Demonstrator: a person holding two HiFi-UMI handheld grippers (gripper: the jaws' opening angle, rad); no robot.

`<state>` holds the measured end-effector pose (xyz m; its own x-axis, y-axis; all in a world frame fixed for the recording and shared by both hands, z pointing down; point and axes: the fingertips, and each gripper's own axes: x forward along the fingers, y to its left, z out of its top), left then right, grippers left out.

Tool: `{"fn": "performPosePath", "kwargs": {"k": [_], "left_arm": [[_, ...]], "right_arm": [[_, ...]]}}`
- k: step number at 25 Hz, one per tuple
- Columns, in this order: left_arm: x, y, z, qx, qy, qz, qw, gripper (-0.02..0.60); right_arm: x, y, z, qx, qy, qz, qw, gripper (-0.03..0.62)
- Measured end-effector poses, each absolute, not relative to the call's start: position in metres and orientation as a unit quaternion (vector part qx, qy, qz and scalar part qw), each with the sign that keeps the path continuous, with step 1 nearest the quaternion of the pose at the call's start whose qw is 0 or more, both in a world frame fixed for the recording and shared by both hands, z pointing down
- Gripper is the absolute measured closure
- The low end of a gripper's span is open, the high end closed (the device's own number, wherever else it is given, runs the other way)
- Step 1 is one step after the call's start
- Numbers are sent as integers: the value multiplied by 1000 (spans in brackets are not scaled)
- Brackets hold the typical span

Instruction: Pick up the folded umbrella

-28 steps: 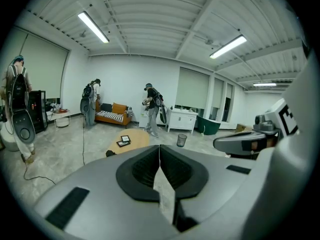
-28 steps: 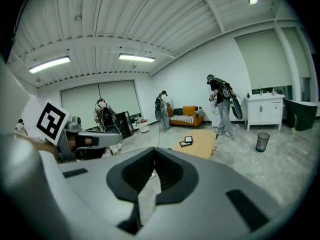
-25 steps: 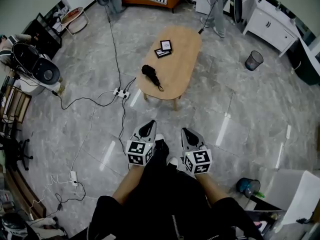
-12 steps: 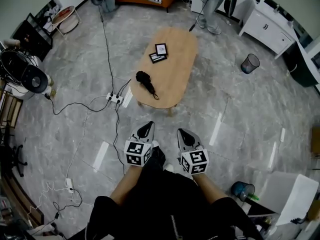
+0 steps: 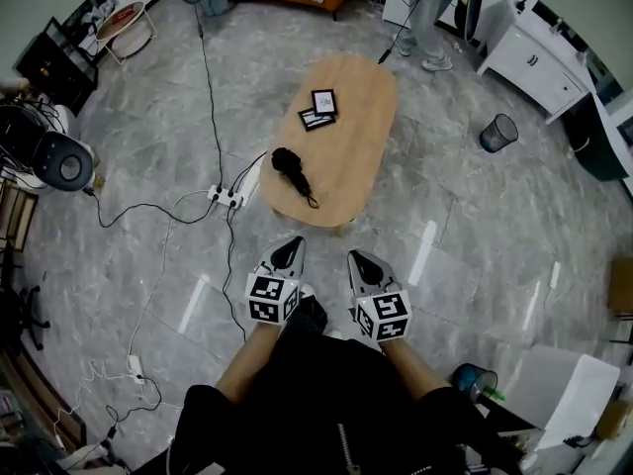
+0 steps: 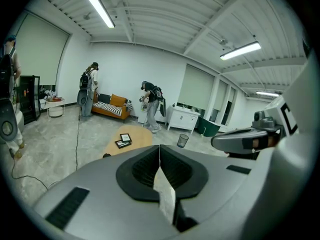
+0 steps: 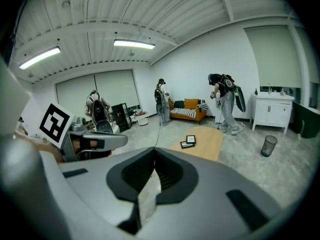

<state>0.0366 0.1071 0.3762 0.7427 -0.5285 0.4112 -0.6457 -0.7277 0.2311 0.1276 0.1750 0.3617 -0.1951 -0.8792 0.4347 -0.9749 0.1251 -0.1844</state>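
Tabletop [image 5: 358, 117], folded umbrella [image 5: 290, 166] well beyond left gripper [image 5: 293, 246]

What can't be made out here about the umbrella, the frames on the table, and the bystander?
Folded umbrella: in the head view, too small to tell handle from strap; in the right gripper view, hidden behind the body of the right gripper.
Two dark frames on the table: their print is too small in every view.
Person by the white cabinet: in the head view, upper body cut off by the top edge.
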Motion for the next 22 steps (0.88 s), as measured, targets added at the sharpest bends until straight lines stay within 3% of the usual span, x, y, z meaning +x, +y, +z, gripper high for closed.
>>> {"fn": "performPosePath", "kwargs": {"k": [22], "left_arm": [[7,24,404,905,-319,171,225,566]], "right_arm": [[94,93,386,611,-742,246,128,583]]}}
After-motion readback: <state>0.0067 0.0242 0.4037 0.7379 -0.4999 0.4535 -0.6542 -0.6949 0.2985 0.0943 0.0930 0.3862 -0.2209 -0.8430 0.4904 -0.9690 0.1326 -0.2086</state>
